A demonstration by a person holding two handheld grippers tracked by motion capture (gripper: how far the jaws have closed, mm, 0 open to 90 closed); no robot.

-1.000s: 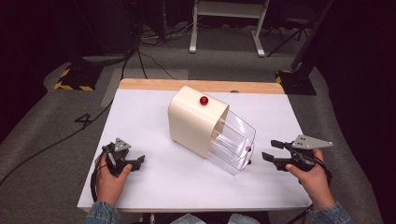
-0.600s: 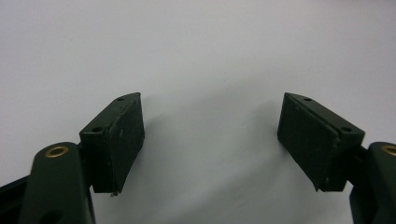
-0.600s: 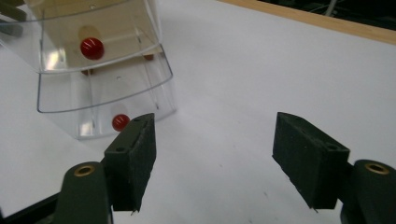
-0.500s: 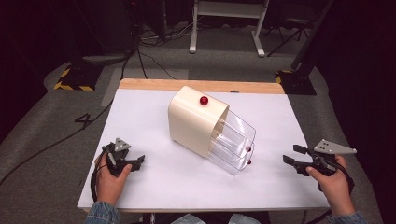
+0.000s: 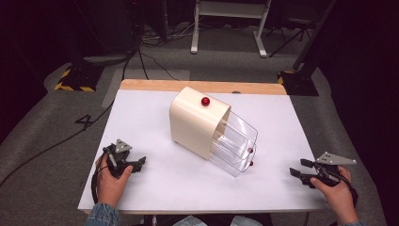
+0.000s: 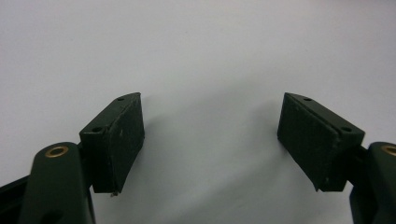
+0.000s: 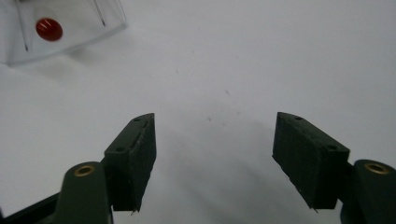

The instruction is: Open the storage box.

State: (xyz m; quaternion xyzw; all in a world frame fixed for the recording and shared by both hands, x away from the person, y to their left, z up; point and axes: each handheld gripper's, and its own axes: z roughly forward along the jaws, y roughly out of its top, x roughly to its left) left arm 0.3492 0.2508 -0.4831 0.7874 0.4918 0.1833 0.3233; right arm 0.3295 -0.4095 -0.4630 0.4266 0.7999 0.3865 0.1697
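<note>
Both the left gripper point(image 5: 136, 164) and the right gripper point(image 5: 297, 173) stand with jaws spread wide, nothing between them, low over the white table point(image 5: 141, 117). The cream box point(image 5: 195, 120) with its clear drawer point(image 5: 235, 146) lies mid-frame, long axis running toward the lower right, drawer end apparently slid out.

You are working in what is looking like a lab or recording studio, not a home. You are sitting at a white table point(image 5: 155, 188) that is standing on grey carpet point(image 5: 37, 155), with black cables point(image 5: 150, 56) trailing across the floor behind it. Yellow-and-black hazard tape point(image 5: 70, 87) is marking a dark stand's base, a white metal frame point(image 5: 226, 23) is standing at the back, and darkness is surrounding everything.
</note>
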